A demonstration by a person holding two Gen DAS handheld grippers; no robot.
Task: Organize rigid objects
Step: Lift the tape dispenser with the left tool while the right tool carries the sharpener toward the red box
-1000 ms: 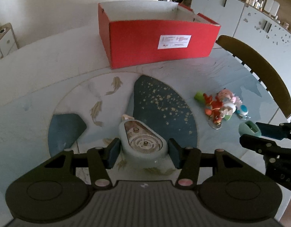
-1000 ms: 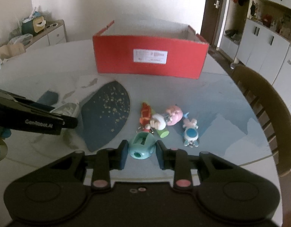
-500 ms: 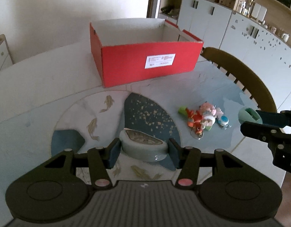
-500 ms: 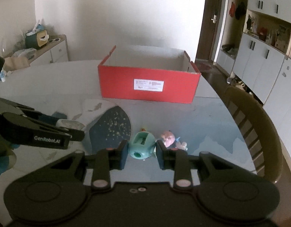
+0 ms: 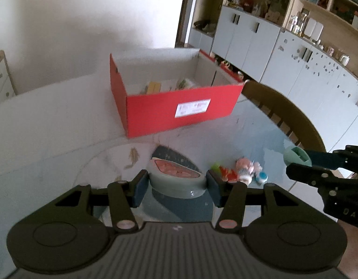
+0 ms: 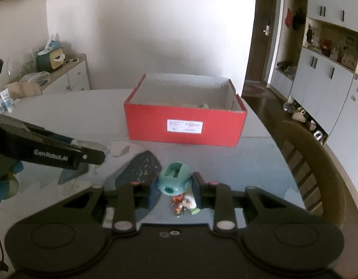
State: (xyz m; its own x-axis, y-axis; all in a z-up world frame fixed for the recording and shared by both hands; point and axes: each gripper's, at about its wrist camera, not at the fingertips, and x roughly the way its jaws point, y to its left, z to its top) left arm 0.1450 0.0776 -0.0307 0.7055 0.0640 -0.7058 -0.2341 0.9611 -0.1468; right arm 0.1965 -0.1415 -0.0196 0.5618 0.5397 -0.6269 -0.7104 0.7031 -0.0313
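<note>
My left gripper is shut on a pale green triangular case with a reddish top, held above the table. My right gripper is shut on a small teal round object, also lifted; it shows in the left wrist view at the right. An open red box stands at the far side of the table with a few items inside. A cluster of small toy figures lies on the table below the grippers.
A round table with a blue and white fish-pattern mat. A wooden chair back curves at the table's right edge. Cabinets line the right wall. A sideboard with clutter stands at the left.
Both grippers have risen with their objects and tilted up; the red box's inside now shows. The toy cluster sits lower in both views.
</note>
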